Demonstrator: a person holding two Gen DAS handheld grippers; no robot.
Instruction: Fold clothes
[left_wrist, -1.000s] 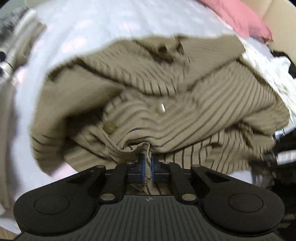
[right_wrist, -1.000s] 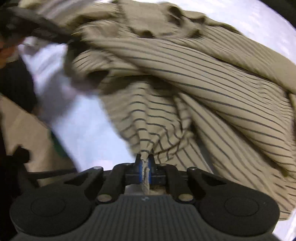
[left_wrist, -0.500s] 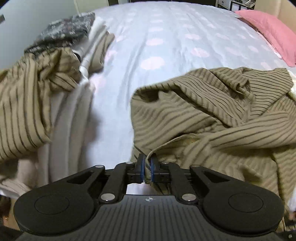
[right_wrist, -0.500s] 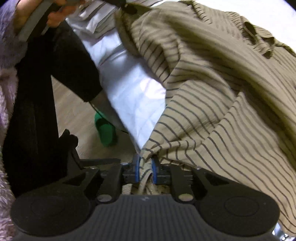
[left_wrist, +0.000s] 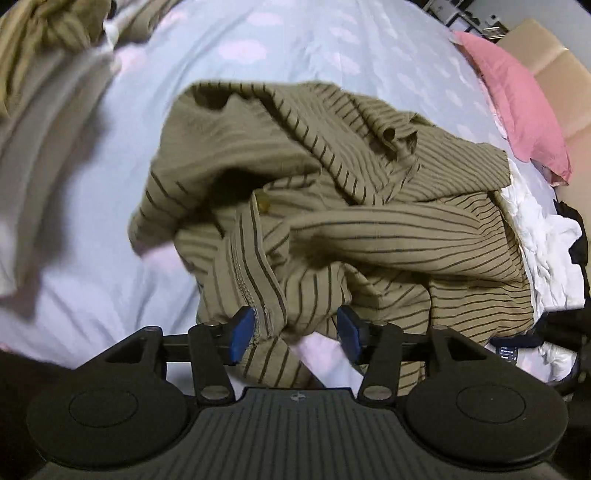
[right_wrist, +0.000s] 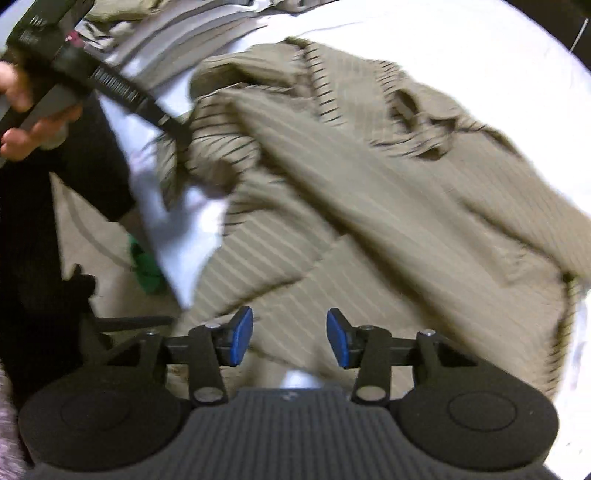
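Observation:
A tan shirt with thin dark stripes (left_wrist: 332, 229) lies crumpled on the pale bedsheet (left_wrist: 277, 40). My left gripper (left_wrist: 295, 330) is open, its blue pads either side of the shirt's near button edge. In the right wrist view the same shirt (right_wrist: 388, 206) spreads across the bed, blurred. My right gripper (right_wrist: 290, 341) is open just above the shirt's near hem. The other gripper (right_wrist: 122, 92), held in a hand, reaches to the shirt's left edge in that view.
A pile of folded and striped clothes (left_wrist: 40, 74) sits at the left. A pink pillow (left_wrist: 517, 96) and crumpled white cloth (left_wrist: 543, 251) lie at the right. The bed edge, floor and a green object (right_wrist: 147, 269) show at the right wrist view's left.
Both grippers were shut on the shirt's edge and have opened, letting it go. The shirt has dropped onto the bed in a crumpled heap.

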